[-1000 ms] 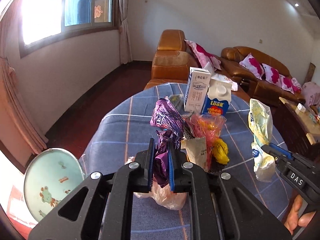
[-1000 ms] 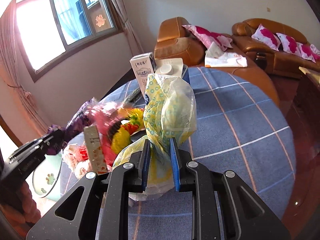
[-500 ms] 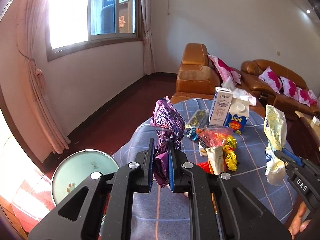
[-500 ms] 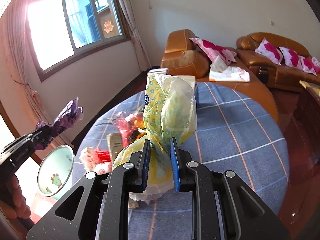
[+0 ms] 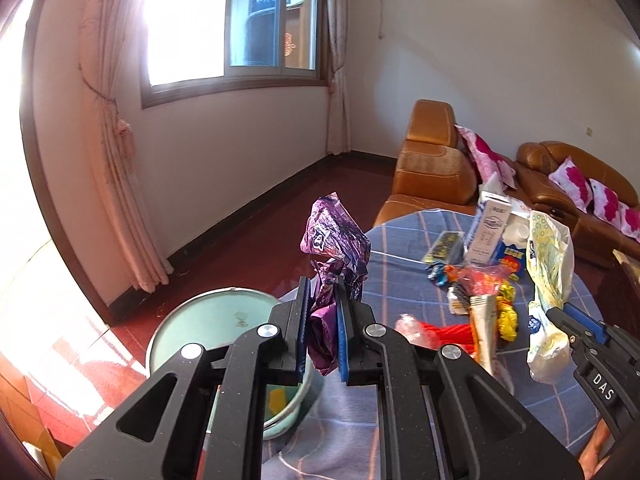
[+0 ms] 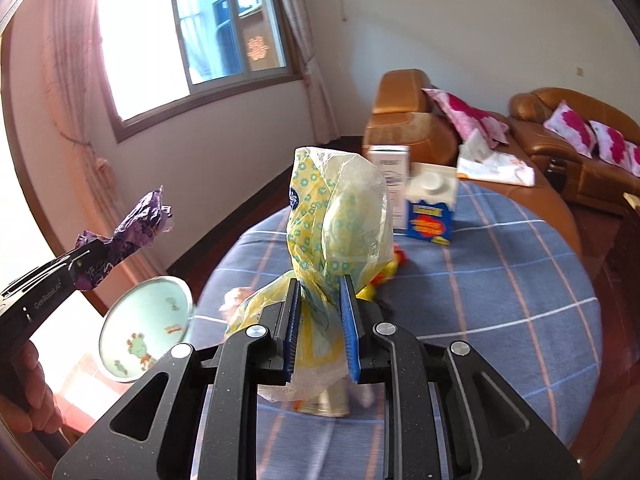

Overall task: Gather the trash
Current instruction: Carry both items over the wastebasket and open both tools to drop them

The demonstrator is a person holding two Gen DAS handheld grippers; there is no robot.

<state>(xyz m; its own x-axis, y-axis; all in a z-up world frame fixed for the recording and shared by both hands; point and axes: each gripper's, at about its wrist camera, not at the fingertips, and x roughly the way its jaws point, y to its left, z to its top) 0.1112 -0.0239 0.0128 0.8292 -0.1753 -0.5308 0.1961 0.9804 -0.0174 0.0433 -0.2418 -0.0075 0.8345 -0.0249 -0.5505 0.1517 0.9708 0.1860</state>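
My left gripper [image 5: 322, 304] is shut on a crumpled purple foil wrapper [image 5: 334, 240], held in the air above the table's left edge, near a pale green bin [image 5: 208, 320] on the floor. My right gripper [image 6: 320, 304] is shut on a yellow patterned plastic bag [image 6: 340, 216], held above the round table with the blue checked cloth [image 6: 500, 280]. The left gripper with the purple wrapper [image 6: 132, 232] shows at the left of the right wrist view, above the bin [image 6: 144, 340]. The yellow bag [image 5: 548, 264] shows at the right of the left wrist view.
On the table lie red and yellow wrappers [image 5: 484, 304], a white carton [image 5: 490, 228], a blue carton [image 6: 430, 208] and a dark packet [image 5: 444, 246]. Brown leather sofas [image 5: 432, 164] with pink cushions stand behind. A window and curtains are at the left.
Both grippers have drawn back and up from the table with their loads. The left gripper has swung left, so the green bin now sits just beneath it.
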